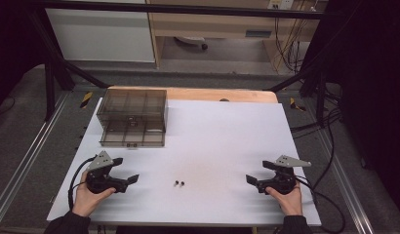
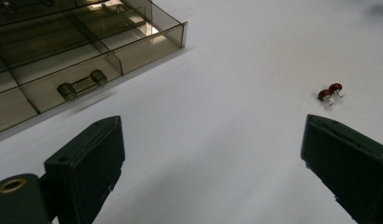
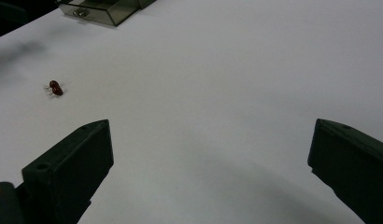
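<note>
Earrings, a tiny red pair at lower centre of the high view, look light, slippery and delicate, best pinched across the beads, while left gripper and right gripper flank them, jaws wide, empty.

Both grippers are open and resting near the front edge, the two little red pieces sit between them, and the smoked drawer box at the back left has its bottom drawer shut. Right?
Not quite: the bottom drawer is pulled out, as the high view shows. The rest holds: the left gripper and right gripper are open near the front edge, the red pieces lie between them, and the drawer box stands at the back left.
</note>
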Available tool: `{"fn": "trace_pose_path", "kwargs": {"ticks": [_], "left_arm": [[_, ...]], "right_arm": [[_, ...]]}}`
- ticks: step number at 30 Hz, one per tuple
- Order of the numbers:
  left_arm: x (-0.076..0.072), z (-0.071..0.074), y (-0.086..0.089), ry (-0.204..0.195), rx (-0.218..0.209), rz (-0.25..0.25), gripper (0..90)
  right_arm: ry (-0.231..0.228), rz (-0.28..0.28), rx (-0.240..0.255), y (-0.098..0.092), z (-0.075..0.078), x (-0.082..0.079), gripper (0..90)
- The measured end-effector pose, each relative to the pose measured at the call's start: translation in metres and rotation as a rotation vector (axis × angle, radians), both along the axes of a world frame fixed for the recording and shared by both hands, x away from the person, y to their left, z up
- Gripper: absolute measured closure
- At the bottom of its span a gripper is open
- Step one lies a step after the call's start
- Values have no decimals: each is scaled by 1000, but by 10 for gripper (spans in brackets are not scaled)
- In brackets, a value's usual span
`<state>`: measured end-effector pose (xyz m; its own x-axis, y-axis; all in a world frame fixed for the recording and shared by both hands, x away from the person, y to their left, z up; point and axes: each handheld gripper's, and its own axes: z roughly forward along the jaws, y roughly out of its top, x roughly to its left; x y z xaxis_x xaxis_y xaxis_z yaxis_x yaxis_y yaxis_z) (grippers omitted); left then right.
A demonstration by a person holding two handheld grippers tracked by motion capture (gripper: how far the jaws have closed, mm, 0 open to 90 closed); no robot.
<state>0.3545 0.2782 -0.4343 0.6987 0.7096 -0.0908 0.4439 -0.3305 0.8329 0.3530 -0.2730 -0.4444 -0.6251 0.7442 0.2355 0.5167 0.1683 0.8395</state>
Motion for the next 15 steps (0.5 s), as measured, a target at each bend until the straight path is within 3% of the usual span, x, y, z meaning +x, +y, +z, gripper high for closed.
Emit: {"fn": "trace_pose_path", "kwargs": {"ticks": [15], "left_arm": [[-1, 1, -26, 21, 4, -31, 62]], "right_arm": [[10, 6, -19, 1, -2, 1, 6]]}}
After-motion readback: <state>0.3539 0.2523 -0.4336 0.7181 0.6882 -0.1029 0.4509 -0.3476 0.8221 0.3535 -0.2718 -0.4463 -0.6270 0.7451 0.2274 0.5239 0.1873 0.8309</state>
